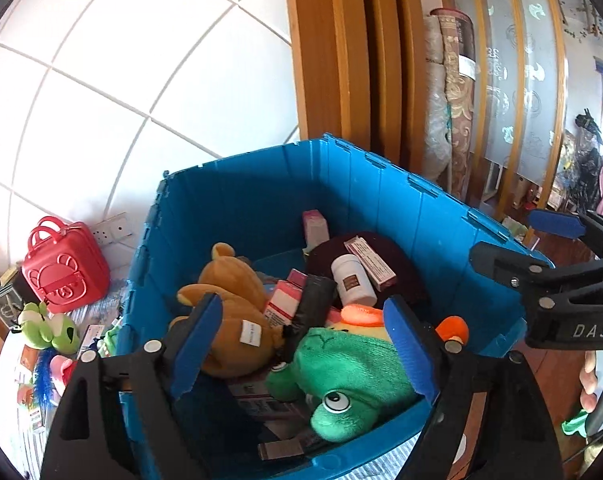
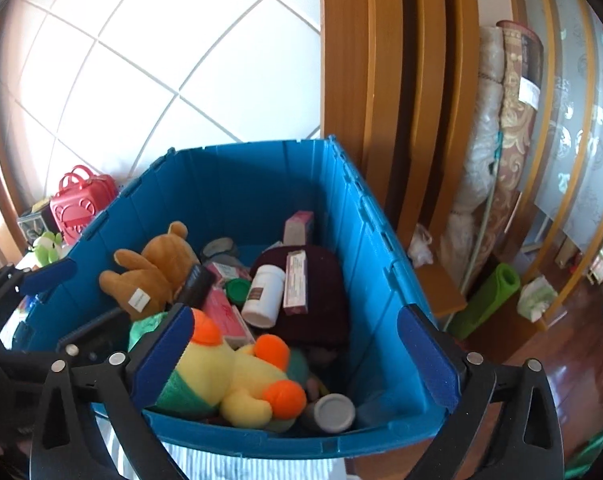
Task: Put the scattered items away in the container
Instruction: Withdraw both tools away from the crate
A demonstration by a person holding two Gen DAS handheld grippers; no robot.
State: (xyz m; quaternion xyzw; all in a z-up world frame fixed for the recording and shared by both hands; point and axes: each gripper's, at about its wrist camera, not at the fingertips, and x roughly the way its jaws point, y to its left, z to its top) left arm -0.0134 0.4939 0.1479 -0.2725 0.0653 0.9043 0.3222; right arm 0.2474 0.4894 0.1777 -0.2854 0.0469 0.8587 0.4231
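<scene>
The blue crate [image 1: 261,200] [image 2: 241,184] stands in front of me, full of things. Inside lie a brown teddy bear [image 1: 229,300] [image 2: 153,276], a green frog plush [image 1: 349,376] with a yellow and orange body [image 2: 237,380], a white bottle [image 1: 351,280] [image 2: 263,296], several small boxes and a dark maroon soft item [image 2: 321,300]. My left gripper [image 1: 301,320] hangs open over the crate's near side, the frog below its fingers. My right gripper [image 2: 295,320] is open wide above the yellow plush, gripping nothing. It also shows at the right of the left wrist view.
Left of the crate, a red toy case [image 1: 61,272] [image 2: 81,200], a small green plush [image 1: 49,326] and scattered bits lie on a striped cloth. A wooden door frame [image 2: 381,120], rolled rugs [image 2: 501,160] and a green mat [image 2: 489,300] stand to the right.
</scene>
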